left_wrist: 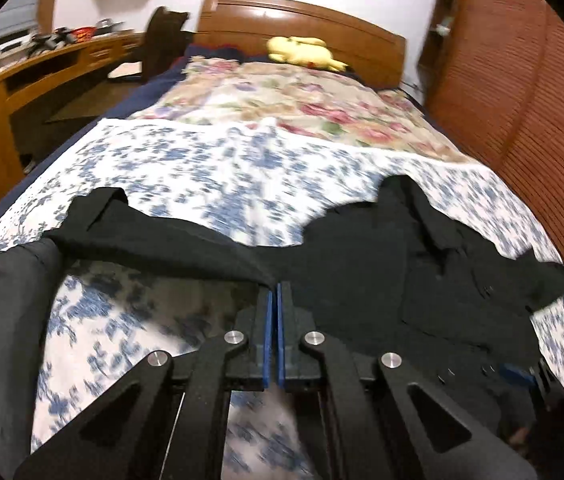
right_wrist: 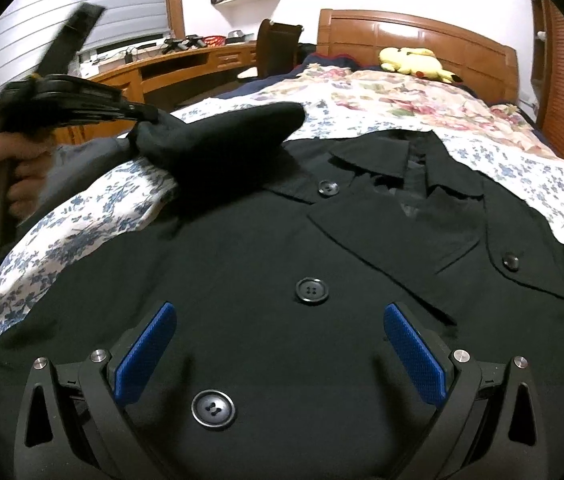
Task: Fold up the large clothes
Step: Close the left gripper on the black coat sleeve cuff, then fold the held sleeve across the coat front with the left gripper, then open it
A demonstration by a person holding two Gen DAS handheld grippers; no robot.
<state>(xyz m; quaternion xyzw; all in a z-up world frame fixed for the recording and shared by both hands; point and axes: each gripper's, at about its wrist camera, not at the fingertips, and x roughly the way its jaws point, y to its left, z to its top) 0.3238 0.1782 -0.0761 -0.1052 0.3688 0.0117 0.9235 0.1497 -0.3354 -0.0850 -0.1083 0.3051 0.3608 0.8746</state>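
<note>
Broadly, a bed [right_wrist: 522, 168] is covered by a black coat [right_wrist: 282, 240] laid flat, buttons up. One sleeve [right_wrist: 217, 136] is pinched in the fully closed left claw [left_wrist: 273, 288] and lifted. The right claw [right_wrist: 279, 354] is held wide open over the coat, gripping nothing. Thin cloth could slip from the pinch; no containers are seen.

The coat [right_wrist: 282, 240] lies on the bed [right_wrist: 81, 216], directly beneath and ahead of the right gripper [right_wrist: 279, 356], collar at the far end. Left of the right fingers [right_wrist: 145, 352], the left gripper [right_wrist: 137, 114] holds the sleeve [right_wrist: 221, 136] above the bed. Beyond the collar, the quilt [right_wrist: 382, 88] covers the bed, with the plush toy [right_wrist: 414, 62] before the headboard [right_wrist: 422, 32]. The desk [right_wrist: 153, 70] stands far left.
</note>
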